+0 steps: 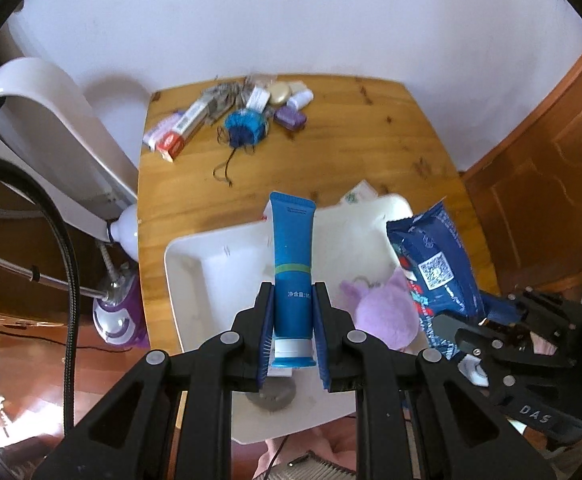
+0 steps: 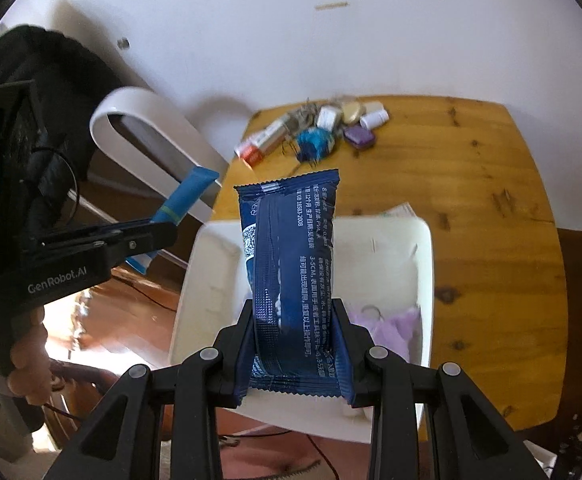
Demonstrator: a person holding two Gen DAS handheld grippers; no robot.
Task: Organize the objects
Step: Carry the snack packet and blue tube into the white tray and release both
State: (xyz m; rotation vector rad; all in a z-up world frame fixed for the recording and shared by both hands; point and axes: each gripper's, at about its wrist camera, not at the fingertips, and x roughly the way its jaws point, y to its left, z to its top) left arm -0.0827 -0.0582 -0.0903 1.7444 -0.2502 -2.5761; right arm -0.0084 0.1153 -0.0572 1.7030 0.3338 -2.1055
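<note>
My left gripper [image 1: 293, 304] is shut on a blue tube with a green band [image 1: 292, 256], held upright, cap end down, above the white tray [image 1: 195, 264]. My right gripper [image 2: 297, 312] is shut on a dark blue foil packet [image 2: 291, 264], also above the tray [image 2: 211, 264]. In the left wrist view the packet [image 1: 431, 264] and the right gripper [image 1: 491, 320] show at the right. In the right wrist view the tube [image 2: 185, 198] and the left gripper [image 2: 155, 232] show at the left. A purple plush toy [image 1: 383, 312] lies in the tray.
At the far end of the wooden table [image 1: 371, 152] lies a pile: a toothpaste box [image 1: 179, 128], a blue yarn ball [image 1: 247, 126], a purple case [image 1: 291, 118] and small white items. A white curved stand [image 1: 51, 120] and a purple steamer [image 1: 119, 316] sit left of the table.
</note>
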